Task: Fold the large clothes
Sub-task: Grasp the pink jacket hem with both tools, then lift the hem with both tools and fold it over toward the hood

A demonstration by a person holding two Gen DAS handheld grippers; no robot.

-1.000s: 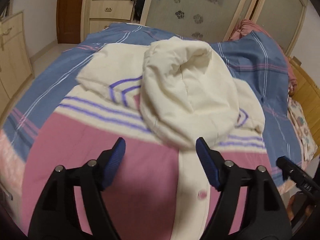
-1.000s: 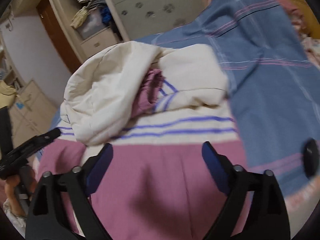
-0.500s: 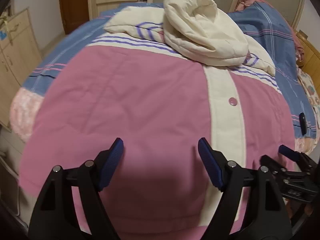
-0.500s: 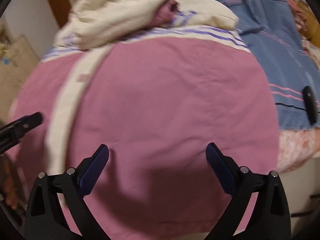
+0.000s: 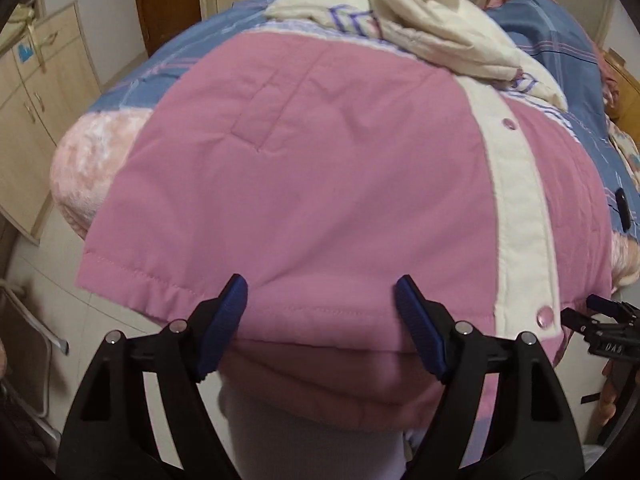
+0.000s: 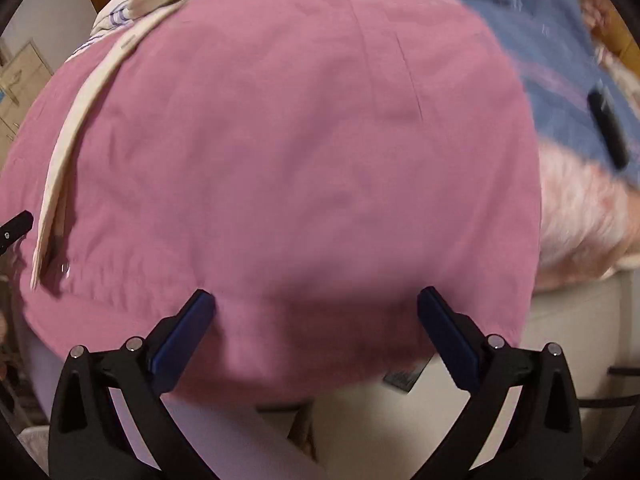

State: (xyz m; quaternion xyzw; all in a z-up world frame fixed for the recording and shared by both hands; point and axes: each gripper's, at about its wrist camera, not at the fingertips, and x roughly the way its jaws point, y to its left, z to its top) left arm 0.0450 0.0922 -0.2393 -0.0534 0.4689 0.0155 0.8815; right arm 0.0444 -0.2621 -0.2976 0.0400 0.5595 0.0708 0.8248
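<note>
Hanging between both wide-open claws — left claw, right claw — jacket hem.

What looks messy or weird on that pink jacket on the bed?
The cream hood sits bunched in a lump at the far end of the pink jacket instead of lying flat. The jacket's near hem hangs over the bed's edge. A small black object lies on the blue blanket.
</note>
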